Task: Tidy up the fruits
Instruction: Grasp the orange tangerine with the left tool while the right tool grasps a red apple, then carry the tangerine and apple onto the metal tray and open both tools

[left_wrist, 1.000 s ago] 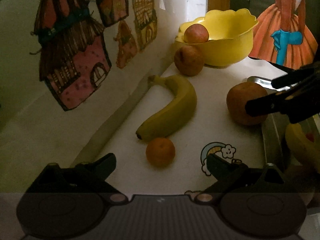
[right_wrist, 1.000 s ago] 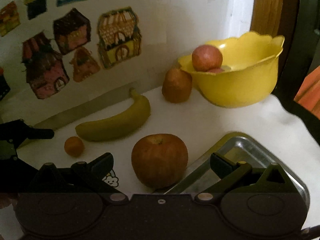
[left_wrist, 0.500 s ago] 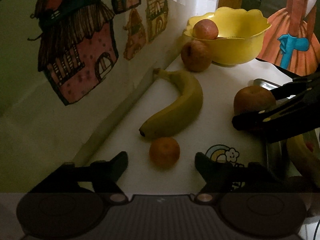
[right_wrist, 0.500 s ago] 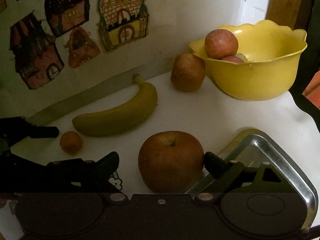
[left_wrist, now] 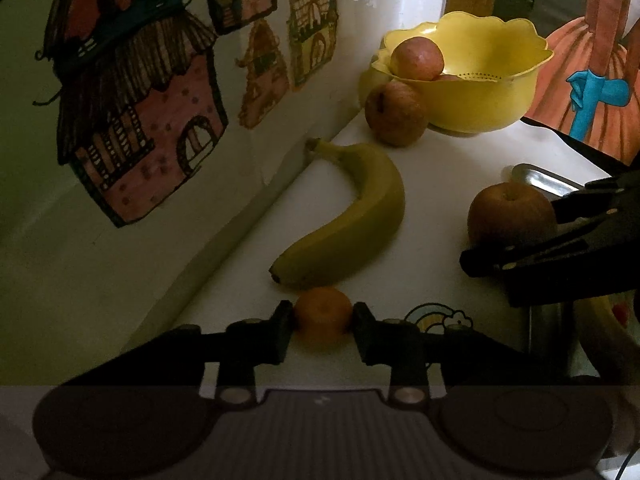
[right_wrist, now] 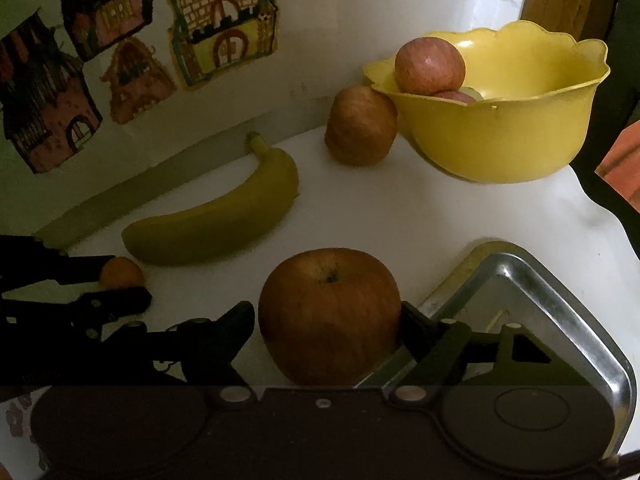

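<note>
Left gripper (left_wrist: 322, 318) had both fingers pressed against the sides of the small orange (left_wrist: 322, 312), which sat on the white tabletop (left_wrist: 436, 184) just past the tip of the banana (left_wrist: 352, 220). Contact visible on both sides in the left wrist view; grip was closed on the fruit. Whether the orange was lifted off the surface could not be told.

Right gripper (right_wrist: 328, 328) bracketed the large apple (right_wrist: 330, 312). Right finger touched the apple's flank; left finger tip sat at the opposite flank, contact there probable but dim. Recorded as closed on the apple. The apple stood upright, stem up, on the tabletop just beside the corner of the steel tray (right_wrist: 568, 308).

Other items noted: banana lay curved along the wall edge, stem toward the far end. 1 second apple (right_wrist: 360, 128) rested on the table touching the yellow bowl (right_wrist: 520, 140). Inside the bowl, 1 red apple (right_wrist: 430, 66) sat near the rim with another partly hidden beneath it. Paper house drawings (left_wrist: 136, 112) covered the wall. Room light was low.
</note>
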{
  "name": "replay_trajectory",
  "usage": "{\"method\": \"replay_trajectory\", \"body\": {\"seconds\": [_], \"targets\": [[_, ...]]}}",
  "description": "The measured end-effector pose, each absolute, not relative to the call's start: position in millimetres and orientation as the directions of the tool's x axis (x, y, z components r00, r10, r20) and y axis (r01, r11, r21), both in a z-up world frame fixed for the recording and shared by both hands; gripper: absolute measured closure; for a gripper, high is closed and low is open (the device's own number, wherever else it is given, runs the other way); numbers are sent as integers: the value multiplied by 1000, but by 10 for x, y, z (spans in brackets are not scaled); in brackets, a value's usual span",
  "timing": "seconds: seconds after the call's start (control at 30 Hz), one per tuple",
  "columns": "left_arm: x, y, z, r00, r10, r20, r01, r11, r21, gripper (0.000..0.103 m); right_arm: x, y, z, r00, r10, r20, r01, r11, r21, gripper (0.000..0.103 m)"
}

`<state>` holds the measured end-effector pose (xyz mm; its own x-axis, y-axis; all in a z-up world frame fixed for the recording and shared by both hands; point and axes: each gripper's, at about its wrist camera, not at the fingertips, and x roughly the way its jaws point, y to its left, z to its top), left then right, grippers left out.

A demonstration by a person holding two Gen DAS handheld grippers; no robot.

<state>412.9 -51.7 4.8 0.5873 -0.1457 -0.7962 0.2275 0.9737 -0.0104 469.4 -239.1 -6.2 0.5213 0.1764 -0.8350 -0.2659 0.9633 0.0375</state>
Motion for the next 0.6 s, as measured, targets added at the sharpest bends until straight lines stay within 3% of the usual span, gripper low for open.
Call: {"method": "replay_trajectory", "body": {"seconds": [0.13, 0.6], "targets": [[4105, -537, 52, 584, -148, -798, 233, 972, -10, 69, 4684, -2387, -69, 534, 160, -830, -252, 967, 24, 31], [4006, -696, 161, 587, -185, -788, 273, 962, -22, 69, 4488, -2473, 36, 584, 211, -784, -249, 966, 75, 32]]}}
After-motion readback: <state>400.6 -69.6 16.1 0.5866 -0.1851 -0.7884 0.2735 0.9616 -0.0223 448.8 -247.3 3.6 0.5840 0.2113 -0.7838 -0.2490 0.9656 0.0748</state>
